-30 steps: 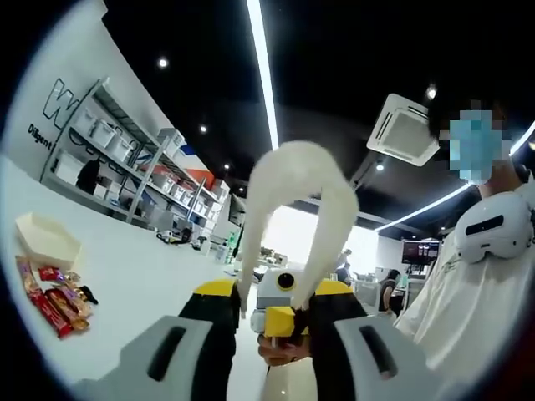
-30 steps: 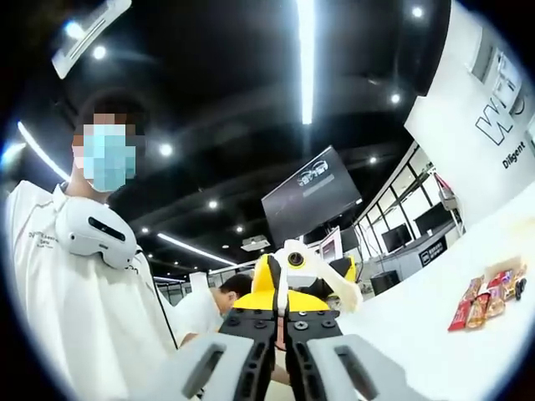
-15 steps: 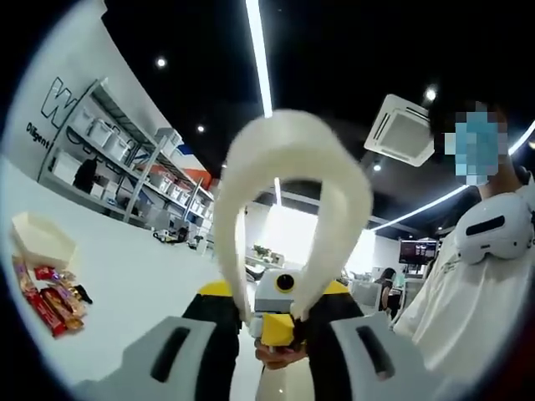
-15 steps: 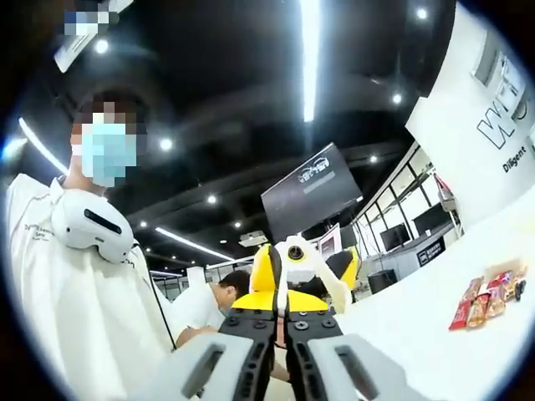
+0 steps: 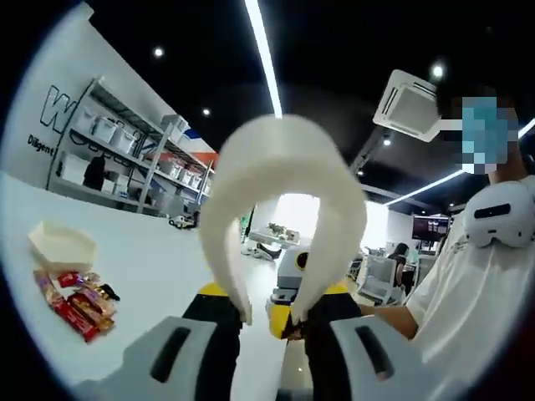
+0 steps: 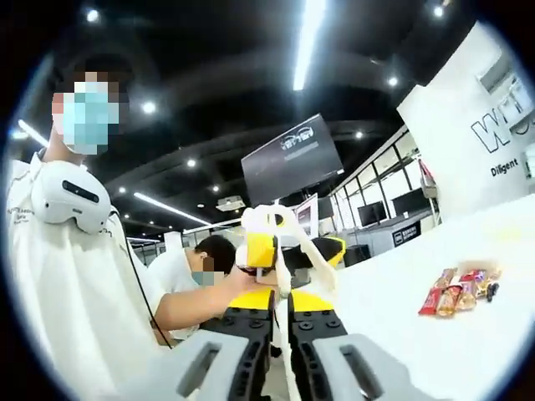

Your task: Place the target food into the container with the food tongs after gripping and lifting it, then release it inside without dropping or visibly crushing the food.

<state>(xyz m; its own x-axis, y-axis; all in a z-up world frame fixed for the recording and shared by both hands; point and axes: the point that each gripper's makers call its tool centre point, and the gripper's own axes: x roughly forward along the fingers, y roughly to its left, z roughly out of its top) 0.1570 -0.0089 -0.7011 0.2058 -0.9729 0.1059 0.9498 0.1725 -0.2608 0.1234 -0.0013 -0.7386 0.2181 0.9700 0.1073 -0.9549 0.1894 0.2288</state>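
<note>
Snack bars (image 5: pixel 77 299) in red wrappers lie in a small heap on the white worktop (image 5: pixel 159 267), well off to the left of the left gripper's (image 5: pixel 269 316) jaws, just beside a cream paper container (image 5: pixel 62 246). Those jaws are clenched on the two ends of the white food tongs (image 5: pixel 280 185), whose loop arches up above them. A person in a white shirt (image 5: pixel 468 292) stands to the right. In the right gripper view, the right gripper (image 6: pixel 281 311) has its jaws clamped onto one white arm of the tongs; the snack bars sit far right of them on the worktop.
</note>
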